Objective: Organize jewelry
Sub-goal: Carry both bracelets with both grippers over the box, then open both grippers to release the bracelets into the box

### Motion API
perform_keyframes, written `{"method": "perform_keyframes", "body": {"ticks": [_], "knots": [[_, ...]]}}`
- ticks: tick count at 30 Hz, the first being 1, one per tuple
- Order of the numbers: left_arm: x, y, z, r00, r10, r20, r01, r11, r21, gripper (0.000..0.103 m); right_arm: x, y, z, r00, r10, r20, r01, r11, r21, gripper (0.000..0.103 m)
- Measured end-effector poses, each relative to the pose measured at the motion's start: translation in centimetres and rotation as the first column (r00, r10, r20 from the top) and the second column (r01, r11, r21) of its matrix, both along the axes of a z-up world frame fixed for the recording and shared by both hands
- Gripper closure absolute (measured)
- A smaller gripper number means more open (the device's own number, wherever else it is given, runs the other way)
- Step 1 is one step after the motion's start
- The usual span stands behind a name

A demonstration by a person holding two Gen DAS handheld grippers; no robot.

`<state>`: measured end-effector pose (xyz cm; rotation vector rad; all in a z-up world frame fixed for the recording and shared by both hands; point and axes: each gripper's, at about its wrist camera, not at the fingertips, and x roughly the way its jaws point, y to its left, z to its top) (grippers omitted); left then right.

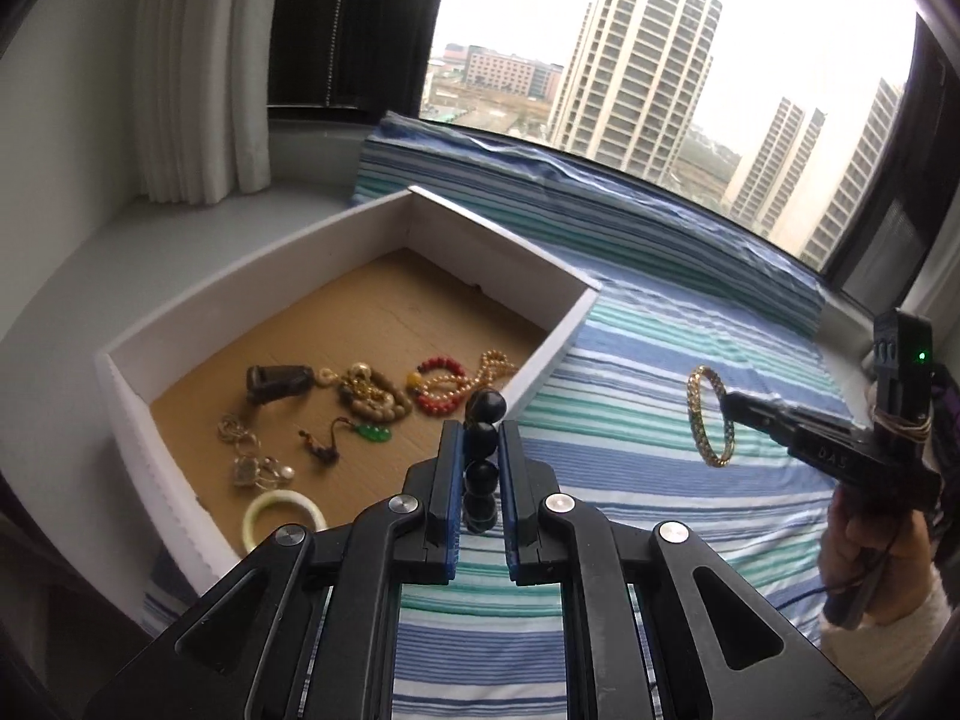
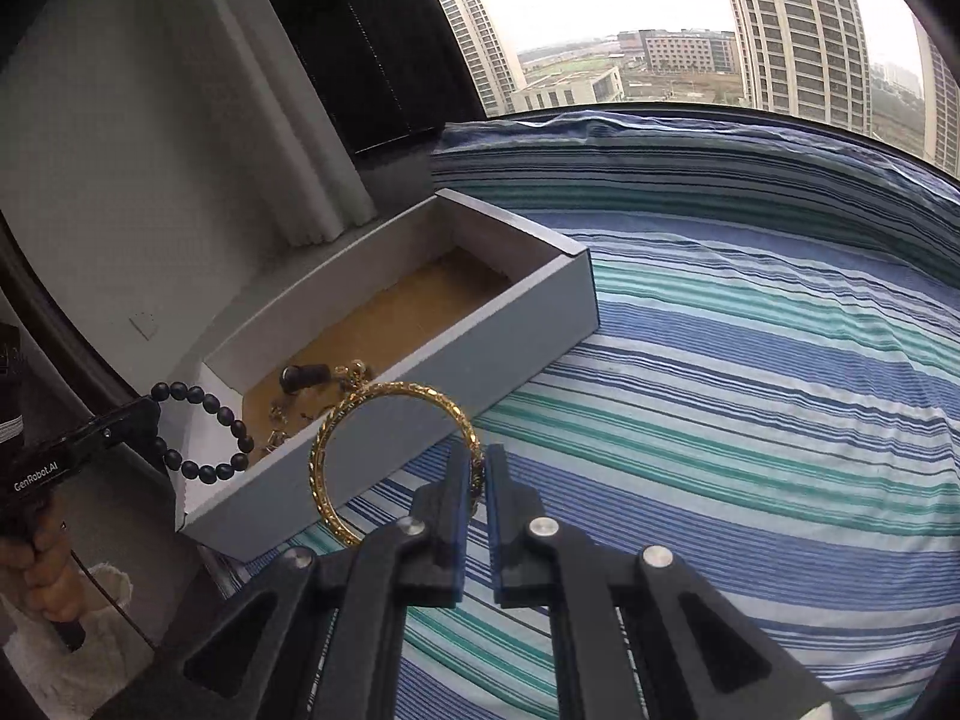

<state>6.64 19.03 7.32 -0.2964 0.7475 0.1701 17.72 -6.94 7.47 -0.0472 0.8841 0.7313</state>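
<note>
Striped sheet (image 2: 750, 396) under window; white box (image 2: 516, 324) at left edge. Left gripper (image 1: 480, 438) clamped on black bead bracelet (image 1: 482, 450), right gripper (image 2: 478, 474) on gold bangle (image 2: 384, 396).

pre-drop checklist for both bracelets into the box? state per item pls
1. Left gripper shut on black bracelet: ok.
2. Right gripper shut on gold bangle: ok.
3. Box open: ok.
4. Bare floor in the box's far half: ok.
5. Either piece over the box: cannot tell.
6. Grippers apart from each other: ok.
</note>
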Motion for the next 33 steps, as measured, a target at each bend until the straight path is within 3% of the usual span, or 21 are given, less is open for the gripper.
{"method": "perform_keyframes", "body": {"ticks": [6,12,23,24,25,26,27,28,30,33], "knots": [[1.2,6.0,-2.3,0.991,0.122,-0.051,-0.121,0.993,0.013,0.094,0.1,10.0,1.7,0.987,0.151,0.055,-0.150,0.989,-0.016,0.098],[3.2,9.5,-6.7,0.971,0.187,-0.151,-0.185,0.982,0.027,0.094,0.2,18.4,-1.5,0.962,0.271,0.017,-0.268,0.958,-0.104,0.098],[4.5,11.8,-10.7,0.927,0.298,-0.229,-0.275,0.953,0.125,0.092,1.2,24.3,-8.1,0.938,0.340,-0.074,-0.346,0.895,-0.282,0.095],[4.5,11.9,-10.8,0.923,0.309,-0.228,-0.283,0.949,0.139,0.088,1.1,24.6,-8.3,0.937,0.342,-0.066,-0.346,0.889,-0.300,0.095],[4.4,11.9,-10.8,0.920,0.319,-0.226,-0.290,0.945,0.152,0.071,1.1,24.8,-8.4,0.938,0.340,-0.060,-0.341,0.884,-0.319,0.089],[4.3,11.9,-10.8,0.918,0.330,-0.220,-0.299,0.940,0.161,0.058,1.0,25.0,-8.5,0.941,0.335,-0.058,-0.335,0.884,-0.328,0.067],[4.1,12.0,-10.7,0.915,0.346,-0.207,-0.315,0.934,0.172,0.033,1.0,25.0,-8.4,0.943,0.329,-0.055,-0.328,0.888,-0.322,0.045],[3.8,12.0,-10.5,0.910,0.368,-0.189,-0.335,0.924,0.186,0.019,1.0,24.9,-8.1,0.945,0.325,-0.050,-0.324,0.895,-0.307,0.041],[3.2,12.0,-10.0,0.902,0.403,-0.155,-0.368,0.905,0.212,0.012,0.9,24.8,-7.8,0.946,0.322,-0.042,-0.319,0.899,-0.301,0.041],[2.6,12.0,-9.5,0.899,0.417,-0.135,-0.384,0.898,0.214,0.005,0.6,24.6,-7.3,0.950,0.313,-0.014,-0.301,0.900,-0.317,0.038]]}}
